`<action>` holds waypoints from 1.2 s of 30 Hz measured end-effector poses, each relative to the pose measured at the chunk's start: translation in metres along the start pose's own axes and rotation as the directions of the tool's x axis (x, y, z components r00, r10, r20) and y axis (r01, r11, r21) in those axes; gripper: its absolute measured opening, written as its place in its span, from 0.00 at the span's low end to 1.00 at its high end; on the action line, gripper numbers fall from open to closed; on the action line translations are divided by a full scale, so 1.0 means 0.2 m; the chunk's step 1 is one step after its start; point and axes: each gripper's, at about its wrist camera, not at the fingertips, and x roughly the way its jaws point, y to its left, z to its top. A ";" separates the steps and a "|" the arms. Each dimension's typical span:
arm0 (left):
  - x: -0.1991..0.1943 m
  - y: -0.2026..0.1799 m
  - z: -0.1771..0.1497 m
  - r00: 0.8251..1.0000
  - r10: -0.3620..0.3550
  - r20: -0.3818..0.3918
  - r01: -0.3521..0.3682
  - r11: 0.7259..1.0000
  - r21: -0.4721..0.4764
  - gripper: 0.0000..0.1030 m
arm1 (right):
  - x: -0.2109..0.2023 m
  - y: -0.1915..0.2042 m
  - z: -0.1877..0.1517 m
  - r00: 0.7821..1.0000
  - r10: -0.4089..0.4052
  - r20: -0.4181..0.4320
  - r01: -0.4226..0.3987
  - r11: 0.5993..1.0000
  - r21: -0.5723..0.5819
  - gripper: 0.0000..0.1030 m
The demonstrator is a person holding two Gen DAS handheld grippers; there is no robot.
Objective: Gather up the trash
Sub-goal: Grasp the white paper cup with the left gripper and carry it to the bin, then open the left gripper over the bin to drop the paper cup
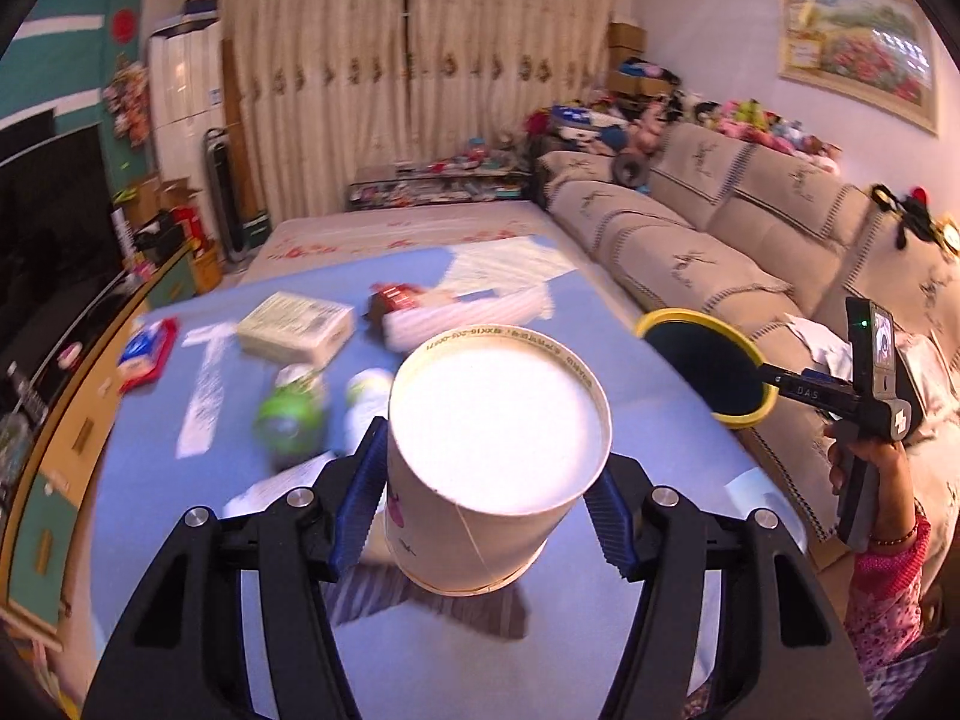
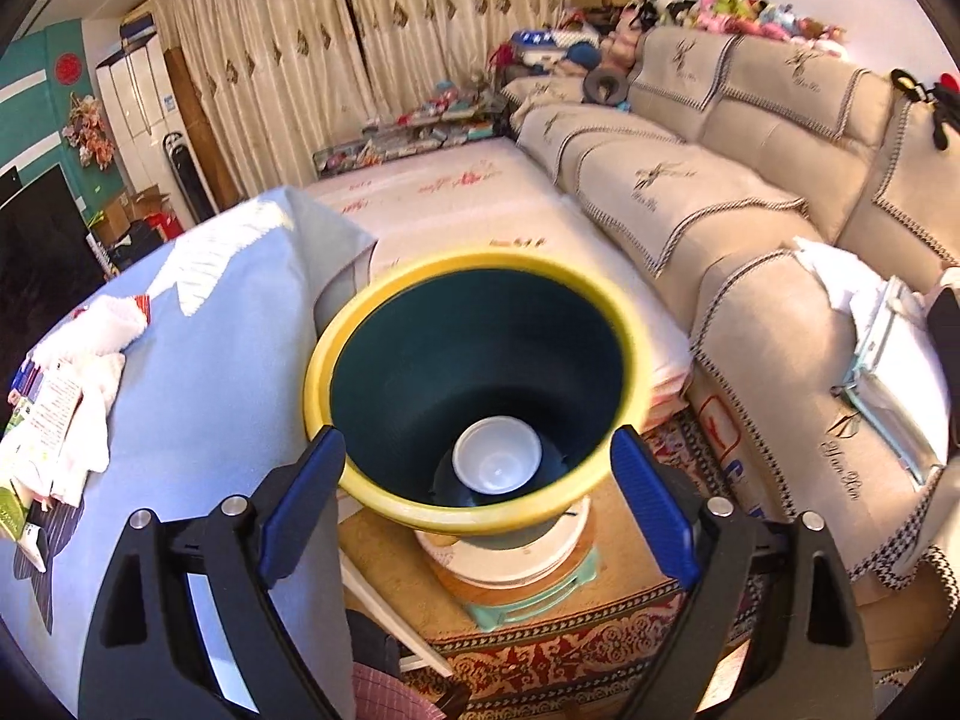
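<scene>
White paper fills my left view: a paper cup sits clamped between the blue pads of my left gripper, bottom toward the camera and mouth pointing away and down, so its long axis runs forward along the fingers. It hangs above the blue tablecloth, touching nothing else that I can see.

My right gripper carries the dark green waste bin with the yellow rim; its jaws stand wide, one to either side of the bin just under the rim, and the bin hangs in the air between them, so I judge they are gripping it. Its mouth faces back at me, and one white cup already lies at the bottom.

From the left view the bin is off to the right of the cup and a little beyond it, near but apart, at the table's sofa-side edge. That is what the next move turns on: the cup has to travel rightward and tip mouth or base first into the opening, or the bin swing left to meet it.

Further out on the cloth more trash waits: a green bottle, a white bottle, a flat cardboard box, a red wrapper and paper slips. Beyond lie the beige sofa and curtains.
</scene>
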 end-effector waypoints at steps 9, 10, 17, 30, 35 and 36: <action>0.44 -0.53 0.29 0.973 -0.223 -0.064 0.230 0.964 0.136 0.59 | -0.12 -0.23 -0.05 0.998 -0.058 0.028 0.057 0.997 0.056 0.83; 0.50 -0.58 0.32 0.967 -0.241 -0.077 0.250 0.958 0.138 0.59 | -0.13 -0.26 -0.06 0.998 -0.064 0.027 0.062 0.996 0.068 0.83; 1.02 -0.91 0.47 0.942 -0.274 -0.194 0.305 0.940 0.155 0.59 | -0.13 -0.47 -0.11 0.995 -0.101 0.001 0.100 0.985 0.137 0.85; 1.63 -1.30 0.51 0.922 -0.250 -0.297 0.299 0.945 0.134 0.68 | -0.03 -0.59 -0.17 0.995 -0.081 -0.051 0.089 0.978 0.191 0.86; 1.51 -1.27 0.50 0.933 -0.249 -0.259 0.292 0.946 0.143 0.72 | -0.02 -0.57 -0.18 0.996 -0.074 -0.058 0.084 0.978 0.192 0.87; 1.46 -1.23 0.50 0.934 -0.255 -0.250 0.295 0.945 0.140 0.73 | -0.01 -0.55 -0.18 0.996 -0.071 -0.060 0.081 0.978 0.190 0.87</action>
